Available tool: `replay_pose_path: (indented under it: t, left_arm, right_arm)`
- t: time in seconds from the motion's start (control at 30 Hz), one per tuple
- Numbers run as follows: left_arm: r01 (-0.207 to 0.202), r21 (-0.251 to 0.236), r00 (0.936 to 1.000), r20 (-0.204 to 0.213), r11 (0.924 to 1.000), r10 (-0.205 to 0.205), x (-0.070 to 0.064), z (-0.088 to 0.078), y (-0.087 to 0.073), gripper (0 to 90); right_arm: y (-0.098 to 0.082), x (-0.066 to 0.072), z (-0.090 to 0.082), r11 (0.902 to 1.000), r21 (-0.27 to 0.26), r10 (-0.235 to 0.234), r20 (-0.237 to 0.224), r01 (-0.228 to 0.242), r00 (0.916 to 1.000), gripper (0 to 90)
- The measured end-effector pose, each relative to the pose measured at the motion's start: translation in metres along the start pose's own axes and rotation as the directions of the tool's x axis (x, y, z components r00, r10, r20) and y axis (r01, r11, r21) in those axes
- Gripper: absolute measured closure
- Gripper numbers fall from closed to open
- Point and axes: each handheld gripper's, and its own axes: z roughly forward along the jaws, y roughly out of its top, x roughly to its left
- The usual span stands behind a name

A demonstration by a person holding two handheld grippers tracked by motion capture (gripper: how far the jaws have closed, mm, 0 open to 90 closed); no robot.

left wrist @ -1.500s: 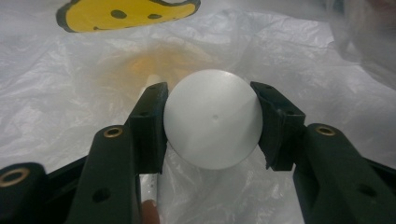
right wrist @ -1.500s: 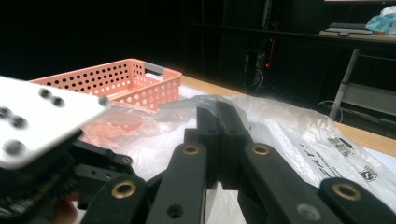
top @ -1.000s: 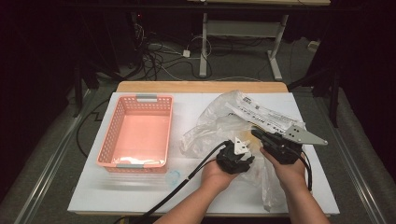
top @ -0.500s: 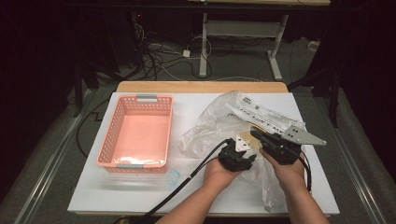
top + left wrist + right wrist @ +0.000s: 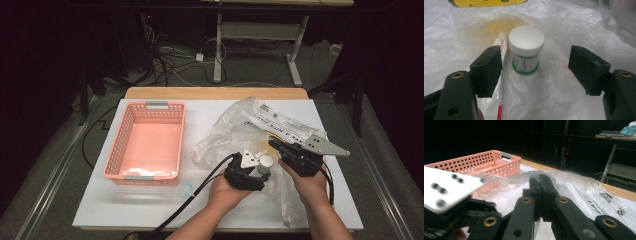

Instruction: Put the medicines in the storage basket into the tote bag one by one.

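Note:
A small jar (image 5: 526, 50) with a white cap and a green ring stands upright on the crinkled clear plastic bag (image 5: 235, 135). A thin white tube (image 5: 502, 47) lies at its left. My left gripper (image 5: 535, 53) is open; its jaws have just been opening and stand either side of the jar without touching it. In the high view the jar (image 5: 265, 161) sits just beyond the left gripper (image 5: 260, 170). My right gripper (image 5: 274, 144) is to the right, shut with its jaws (image 5: 541, 178) pinching a fold of the bag.
A salmon-pink perforated basket (image 5: 120, 145) stands on the left of the white table (image 5: 100, 210); the right gripper view shows the basket (image 5: 486, 161) beyond the bag. Something yellow (image 5: 486, 2) lies under the plastic past the jar. Cables run over the dark floor behind.
The left gripper's jaws have spread wider and the hand has drawn back a little toward the person, leaving the jar standing free. The right gripper has kept still.

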Motion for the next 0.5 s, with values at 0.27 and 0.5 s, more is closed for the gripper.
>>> replay_pose_path:
  t: [0.27,0.5]
  left_arm:
    - [0.007,0.002,0.9996,0.026,1.0000,-0.007,-0.002,-0.036,-0.016,15.9]
    - [0.021,-0.004,0.9983,0.054,0.9998,-0.020,-0.005,-0.066,-0.023,3.5]
  right_arm:
    - [0.000,0.000,0.000,1.0000,0.000,-0.002,0.005,0.002,1.0000,90.0]
    - [-0.001,0.001,0.000,1.0000,0.006,0.000,0.007,0.000,1.0000,90.0]
